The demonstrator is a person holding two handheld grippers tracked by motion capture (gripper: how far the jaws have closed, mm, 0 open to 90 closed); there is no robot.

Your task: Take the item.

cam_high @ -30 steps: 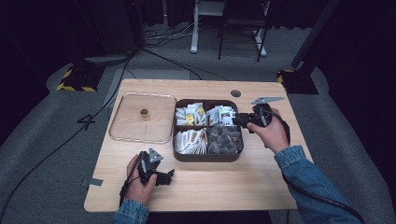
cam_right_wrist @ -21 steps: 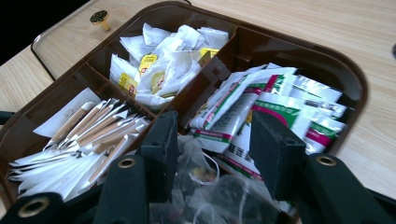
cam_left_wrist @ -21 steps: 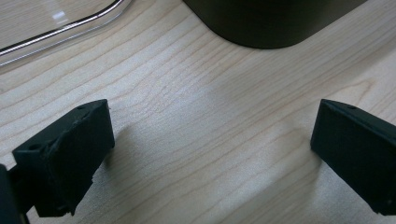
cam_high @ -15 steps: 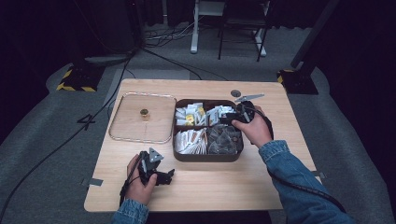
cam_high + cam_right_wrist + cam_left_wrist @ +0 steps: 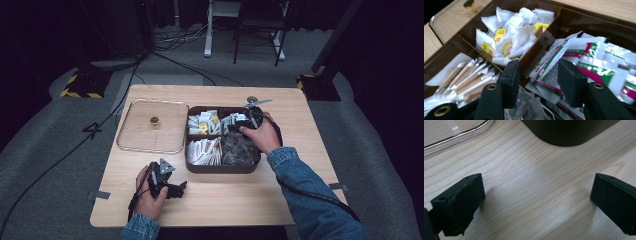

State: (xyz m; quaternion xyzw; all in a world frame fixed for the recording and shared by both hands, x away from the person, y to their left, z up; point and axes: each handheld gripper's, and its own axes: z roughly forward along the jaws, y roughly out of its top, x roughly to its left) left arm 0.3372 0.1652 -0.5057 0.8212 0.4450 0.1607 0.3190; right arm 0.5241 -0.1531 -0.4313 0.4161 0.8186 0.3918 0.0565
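A dark brown divided box (image 5: pixel 220 167) stands mid-table. It holds white tea bags with yellow tags (image 5: pixel 509 42), green-and-pink sachets (image 5: pixel 599 65), paper-wrapped sticks (image 5: pixel 466 77) and clear packets (image 5: pixel 237 150). My right gripper (image 5: pixel 239 120) hangs low over the box's far right compartment. In the right gripper view it (image 5: pixel 540 77) is open, and a sachet's corner pokes up between the jaws without being pinched. My left gripper (image 5: pixel 179 188) rests near the table's front left, wide open (image 5: pixel 537 200) over bare wood, nothing in it.
A clear lid (image 5: pixel 137 135) with a gold knob (image 5: pixel 154 121) lies flat to the left of the box; its rim (image 5: pixel 456 136) and the box's corner (image 5: pixel 569 132) show just beyond the left gripper. A small round disc (image 5: pixel 252 99) sits behind the box.
My right gripper has moved left from the box's right rim and down over the far right compartment. The left gripper has stayed put.
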